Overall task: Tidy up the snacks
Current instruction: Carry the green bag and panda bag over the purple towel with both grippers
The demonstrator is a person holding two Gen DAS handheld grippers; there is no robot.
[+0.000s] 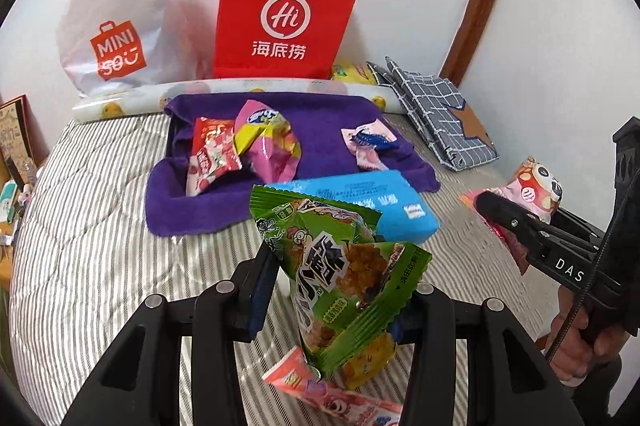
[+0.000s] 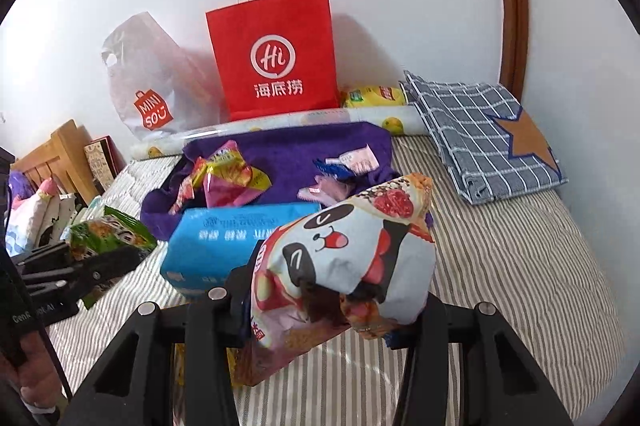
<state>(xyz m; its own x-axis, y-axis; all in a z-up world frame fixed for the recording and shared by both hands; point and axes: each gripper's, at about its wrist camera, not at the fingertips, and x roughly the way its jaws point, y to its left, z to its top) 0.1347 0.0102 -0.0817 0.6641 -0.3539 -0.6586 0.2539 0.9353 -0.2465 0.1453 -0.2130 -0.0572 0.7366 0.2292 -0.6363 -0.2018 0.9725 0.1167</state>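
You had your left gripper [image 1: 332, 290] clamped on a green snack packet [image 1: 340, 278], its jaws pressed against both sides of the wrapper, the packet held above the striped bedspread [image 1: 92, 238]. A pink packet [image 1: 332, 398] lay on the bedspread just below it. Your right gripper [image 2: 332, 302] was closed on a panda-print snack bag [image 2: 352, 254], the bag bulging up between the jaws and hiding much of what lay behind it. From the left wrist view, that right gripper showed at the far right with your hand [image 1: 580, 342] around its handle.

Ahead of both tools sat a blue tissue pack [image 2: 224, 246], touching the near edge of a purple towel [image 1: 320, 121]. On the towel lay a red-and-white packet [image 1: 208, 153], a pink-and-yellow packet [image 1: 268, 141] and small pink wrappers [image 1: 368, 141]. Behind the towel, against the wall, stood a red paper bag [image 2: 276, 57] and a white Miniso bag [image 1: 116, 17], with a yellow packet [image 2: 372, 95] beside the red one and a folded checked cloth [image 2: 480, 129] off to the right
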